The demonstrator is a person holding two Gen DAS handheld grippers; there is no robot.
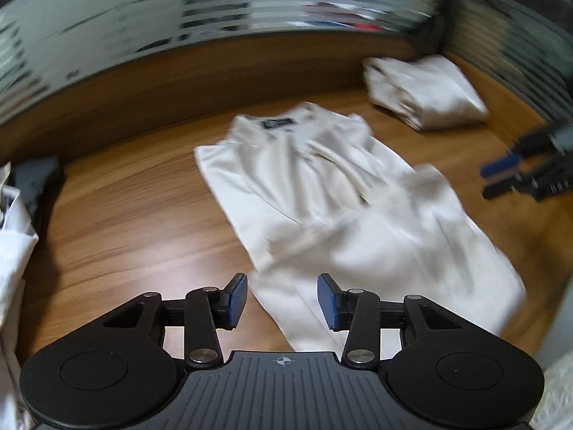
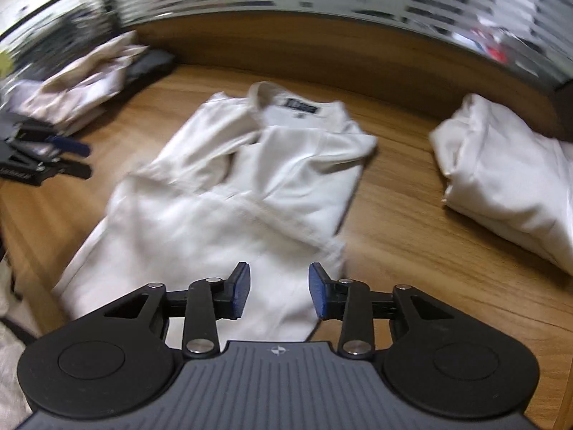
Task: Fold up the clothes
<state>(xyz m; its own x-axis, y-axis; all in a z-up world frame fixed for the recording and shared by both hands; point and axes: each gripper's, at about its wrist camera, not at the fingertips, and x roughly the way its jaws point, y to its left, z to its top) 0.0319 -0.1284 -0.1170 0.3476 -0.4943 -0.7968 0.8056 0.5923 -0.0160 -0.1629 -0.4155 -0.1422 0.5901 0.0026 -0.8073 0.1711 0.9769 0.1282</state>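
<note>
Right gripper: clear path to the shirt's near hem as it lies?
Probably yes. The right gripper hangs open and empty just above the shirt, whose near hem lies flat on the table with nothing over it.

Black hand-held gripper (image 1: 282, 301) with blue pads (image 1: 237, 299), silver screws.

Two grippers, the left gripper (image 1: 282, 301) and the right gripper (image 2: 279, 291), hover above one wooden table (image 1: 136, 215). One cream shirt (image 2: 250, 179) lies spread at its centre, bearing one dark collar label (image 2: 301, 107). One folded pile of pale garments (image 2: 508, 175) sits to one side; another heap (image 2: 86, 96), seemingly several pieces though blur prevents a count, occupies the far corner.
</note>
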